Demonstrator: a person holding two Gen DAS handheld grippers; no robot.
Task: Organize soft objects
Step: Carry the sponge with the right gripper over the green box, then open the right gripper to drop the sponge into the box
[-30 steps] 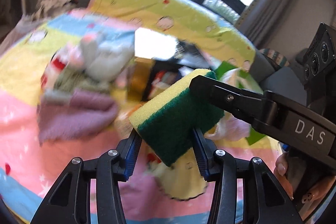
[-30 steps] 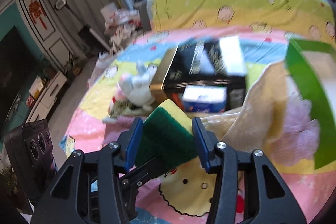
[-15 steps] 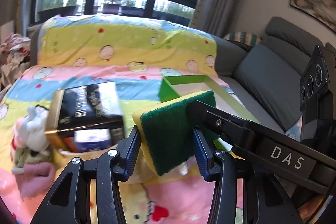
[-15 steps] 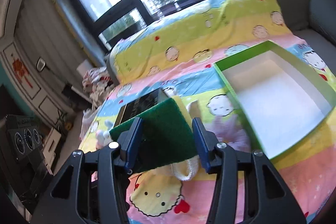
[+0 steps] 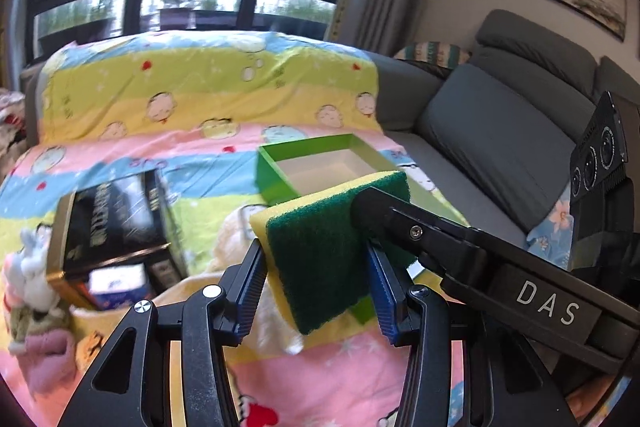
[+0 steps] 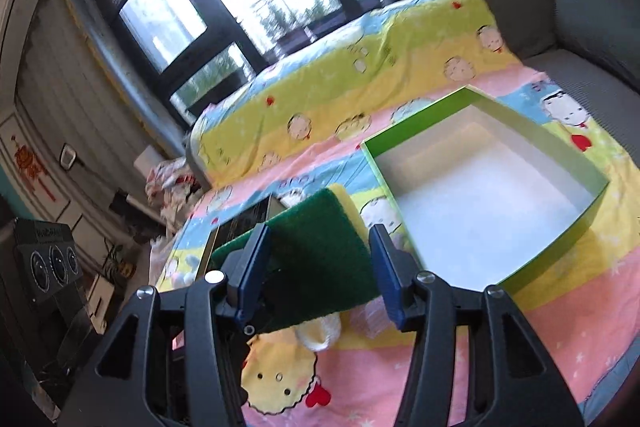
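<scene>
A yellow sponge with a dark green scouring face (image 5: pixel 320 247) is held in the air above the cartoon blanket, and it also shows in the right wrist view (image 6: pixel 320 251). My left gripper (image 5: pixel 316 279) is shut on its two sides. My right gripper (image 6: pixel 320 267) is shut on it too, and its black finger (image 5: pixel 420 227) crosses in from the right. An empty green box with a white inside (image 5: pixel 280 179) lies just behind the sponge; in the right wrist view the box (image 6: pixel 560 235) lies to the right.
A black and gold box (image 5: pixel 116 223) with a small blue carton lies at left. A white plush toy (image 5: pixel 28 275), a pink cloth (image 5: pixel 44 359) and a cream towel (image 5: pixel 232 247) lie on the blanket (image 5: pixel 200 87). A grey sofa (image 5: pixel 500 131) stands at right.
Both grippers have lifted the sponge and swung right, from the pile of plush and cloths toward the green box. The box now lies closer and fuller in view.
</scene>
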